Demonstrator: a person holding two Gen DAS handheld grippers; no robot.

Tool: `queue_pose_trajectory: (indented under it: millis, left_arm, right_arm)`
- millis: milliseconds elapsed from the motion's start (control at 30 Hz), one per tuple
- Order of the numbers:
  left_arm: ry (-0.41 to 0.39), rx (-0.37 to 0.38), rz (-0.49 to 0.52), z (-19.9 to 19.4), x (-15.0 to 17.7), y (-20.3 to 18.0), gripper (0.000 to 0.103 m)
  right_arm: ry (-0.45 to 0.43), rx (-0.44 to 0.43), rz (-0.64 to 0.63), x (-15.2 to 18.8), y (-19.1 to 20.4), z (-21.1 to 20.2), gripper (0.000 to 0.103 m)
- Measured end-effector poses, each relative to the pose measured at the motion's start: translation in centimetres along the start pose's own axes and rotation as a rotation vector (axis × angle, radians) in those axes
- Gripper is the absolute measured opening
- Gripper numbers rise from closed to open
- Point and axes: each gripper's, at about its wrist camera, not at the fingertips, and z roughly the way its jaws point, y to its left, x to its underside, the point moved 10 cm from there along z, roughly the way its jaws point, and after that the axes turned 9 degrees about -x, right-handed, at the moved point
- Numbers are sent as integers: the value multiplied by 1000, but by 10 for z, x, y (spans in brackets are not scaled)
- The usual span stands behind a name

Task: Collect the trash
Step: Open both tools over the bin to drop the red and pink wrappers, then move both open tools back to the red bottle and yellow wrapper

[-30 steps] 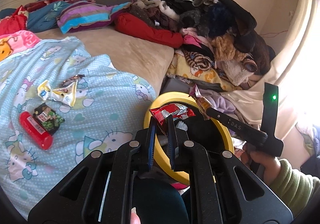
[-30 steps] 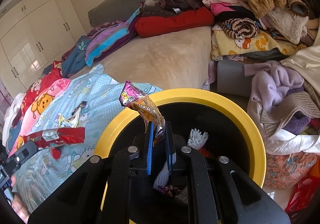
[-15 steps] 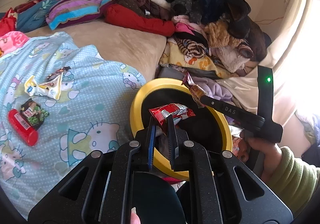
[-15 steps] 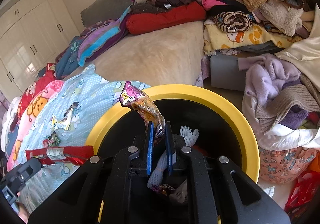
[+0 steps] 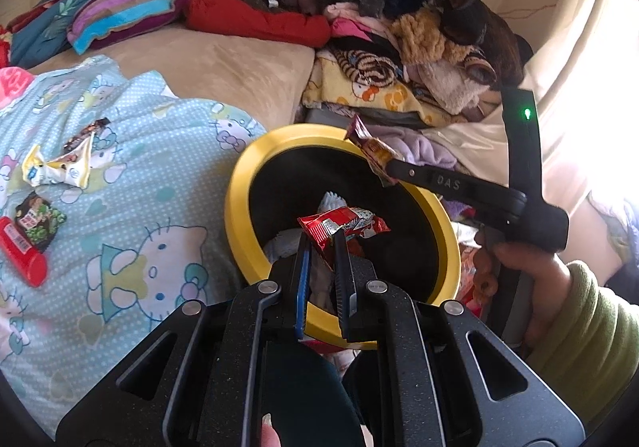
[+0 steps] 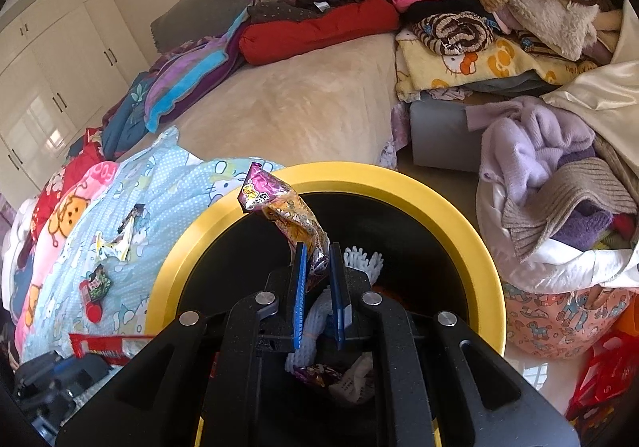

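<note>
My left gripper (image 5: pixel 321 237) is shut on a red snack wrapper (image 5: pixel 343 225) and holds it over the mouth of the yellow-rimmed black bin (image 5: pixel 239 215). My right gripper (image 6: pixel 317 249) is shut on a purple and orange wrapper (image 6: pixel 285 207), also over the bin (image 6: pixel 447 207). The right gripper also shows in the left wrist view (image 5: pixel 389 167) above the bin's far rim. White gloves and wrappers lie inside the bin. A white wrapper (image 5: pixel 56 167), a dark green packet (image 5: pixel 38 219) and a red tube (image 5: pixel 22 251) lie on the blue blanket.
The bin stands beside the bed with its blue cartoon blanket (image 5: pixel 131 207). A heap of clothes and plush toys (image 5: pixel 399 16) rises behind the bin. A lilac sweater pile (image 6: pixel 539 151) and a patterned bag (image 6: pixel 559 323) sit to the bin's right.
Both grippers have moved further over the bin, each still holding its wrapper. The left view has shifted right, so the litter on the blanket sits further left.
</note>
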Motion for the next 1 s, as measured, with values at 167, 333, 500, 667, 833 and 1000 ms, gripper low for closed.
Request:
queue_pose_trajectory:
  millis: [167, 333, 500, 667, 833, 1000]
  left_arm:
    - [26, 7, 23, 11, 6, -10, 7]
    - [44, 7, 62, 20, 10, -20, 7]
    - [41, 21, 42, 20, 7, -19, 43]
    - [7, -8, -26, 11, -3, 0, 85]
    - [-35, -62, -116, -2, -12, 31, 92]
    - [-92, -124, -182, -20, -20, 67, 92]
  right_arm:
    - [11, 5, 18, 1, -5, 1, 12]
    - [30, 10, 64, 3, -15, 3, 17]
    - [20, 20, 96, 2, -21, -1, 34]
    - [-1, 15, 99, -1, -18, -6, 46]
    - [-18, -18, 58, -2, 7, -8, 48]
    - [-34, -67, -7, -4, 40, -10, 52]
